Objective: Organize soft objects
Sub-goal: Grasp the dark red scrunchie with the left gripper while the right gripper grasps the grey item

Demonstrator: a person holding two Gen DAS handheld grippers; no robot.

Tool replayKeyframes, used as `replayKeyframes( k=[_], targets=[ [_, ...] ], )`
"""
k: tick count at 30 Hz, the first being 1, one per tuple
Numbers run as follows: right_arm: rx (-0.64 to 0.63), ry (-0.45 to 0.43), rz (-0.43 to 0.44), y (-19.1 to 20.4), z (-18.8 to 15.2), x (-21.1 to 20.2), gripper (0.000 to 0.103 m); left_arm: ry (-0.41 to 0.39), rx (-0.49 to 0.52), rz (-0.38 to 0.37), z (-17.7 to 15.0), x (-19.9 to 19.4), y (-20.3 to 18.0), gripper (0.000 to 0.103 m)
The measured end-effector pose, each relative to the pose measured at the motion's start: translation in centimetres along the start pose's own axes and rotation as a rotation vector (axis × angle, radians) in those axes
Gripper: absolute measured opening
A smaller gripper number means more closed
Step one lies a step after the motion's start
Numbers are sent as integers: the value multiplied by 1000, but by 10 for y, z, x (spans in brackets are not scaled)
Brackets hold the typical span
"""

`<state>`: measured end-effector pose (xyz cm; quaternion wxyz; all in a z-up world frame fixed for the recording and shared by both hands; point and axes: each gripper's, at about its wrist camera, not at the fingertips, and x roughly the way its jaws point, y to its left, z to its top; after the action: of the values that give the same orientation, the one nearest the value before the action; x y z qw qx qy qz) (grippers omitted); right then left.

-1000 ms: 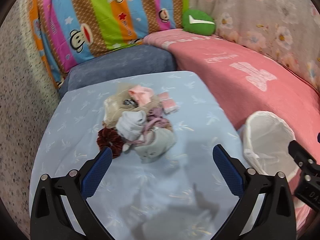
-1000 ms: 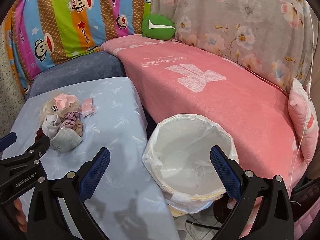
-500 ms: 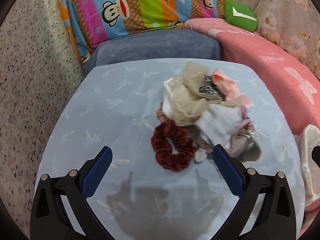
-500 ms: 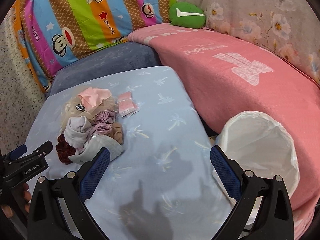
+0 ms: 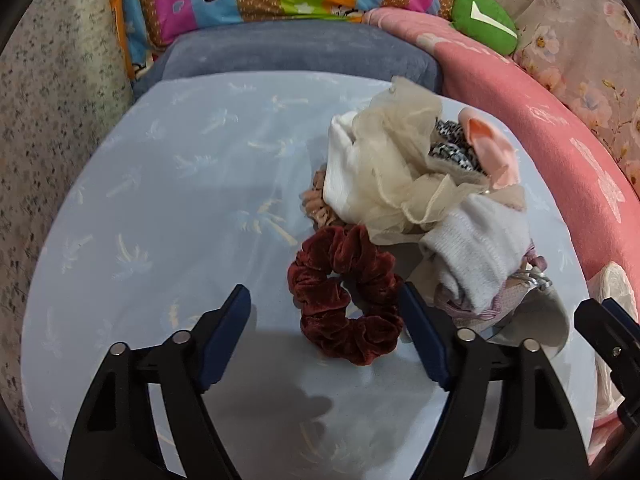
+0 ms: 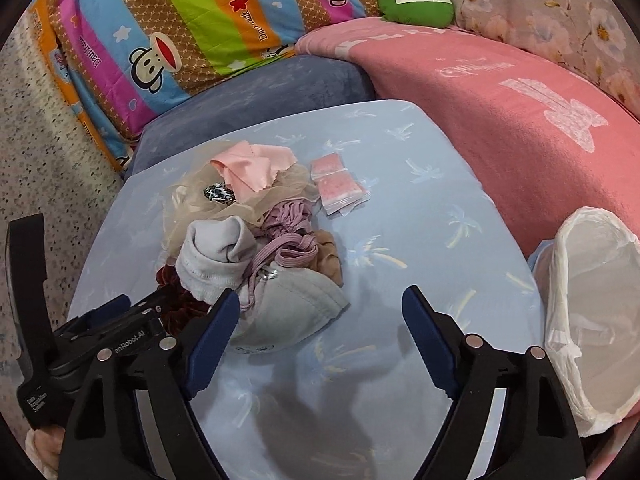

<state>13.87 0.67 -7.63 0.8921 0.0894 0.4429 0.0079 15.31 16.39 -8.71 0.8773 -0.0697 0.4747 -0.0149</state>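
Left gripper (image 5: 324, 320): its jaws stand wide apart and hold nothing. Compared with a second ago, when it looked across the whole light-blue palm-print cloth surface (image 5: 168, 184) from further back, it has closed in on the heap and now brackets the dark red velvet scrunchie (image 5: 344, 296), which lies flat on the cloth at the near edge of the pile. The right-hand pad sits just beside the scrunchie's outer rim; whether it touches cannot be told.

Right gripper (image 6: 320, 320): also spread open and empty. It has swung away from the white plastic-lined bin (image 6: 588, 312), which now stands at the right margin of its view, and points at the cloth just right of a pale grey fabric cap (image 6: 292, 312).

Pile condition: a beige gauze scrunchie (image 5: 400, 172), a white knitted sock (image 5: 476, 256), a pink cloth (image 6: 248, 168) and mauve elastic straps (image 6: 280, 252) remain heaped together, touching one another. Two pink sachets (image 6: 340, 188) lie just beside the heap.

Assessment: nothing has been sorted yet. The approach suggests the scrunchie is the first pick. It sits partly clear of the heap, though the gauze overlaps its far edge and may drag along.
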Motion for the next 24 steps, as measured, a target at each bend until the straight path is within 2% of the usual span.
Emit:
replayKeyframes(
  k=[1,5,7,8,9,10,12,16,24],
  targets=[
    [-5,10,2,2,-1,4,71,8,-9,-7,-1,2,2,67],
    [-18,72,7,6,-10,21,49,30,-36,-35,-3,6,7,57],
    [-20,104,9,7,-17,30,40,46,-45,-54,-5,9,10,42],
    [-23,119,9,7,-20,34,31,56,-48,-62,-6,11,11,33],
    [-25,133,10,8,-23,38,24,68,-52,-72,-7,13,12,29],
    [-25,146,9,8,-26,41,22,81,-58,-86,-9,15,12,24],
    [-28,161,9,6,-32,45,10,79,-63,-90,-12,14,12,20],
    [-25,160,13,4,-37,38,6,68,-46,-91,-13,5,9,14],
    [-17,58,28,2,-20,-13,2,5,-22,-115,-7,-31,-3,13]
  ],
)
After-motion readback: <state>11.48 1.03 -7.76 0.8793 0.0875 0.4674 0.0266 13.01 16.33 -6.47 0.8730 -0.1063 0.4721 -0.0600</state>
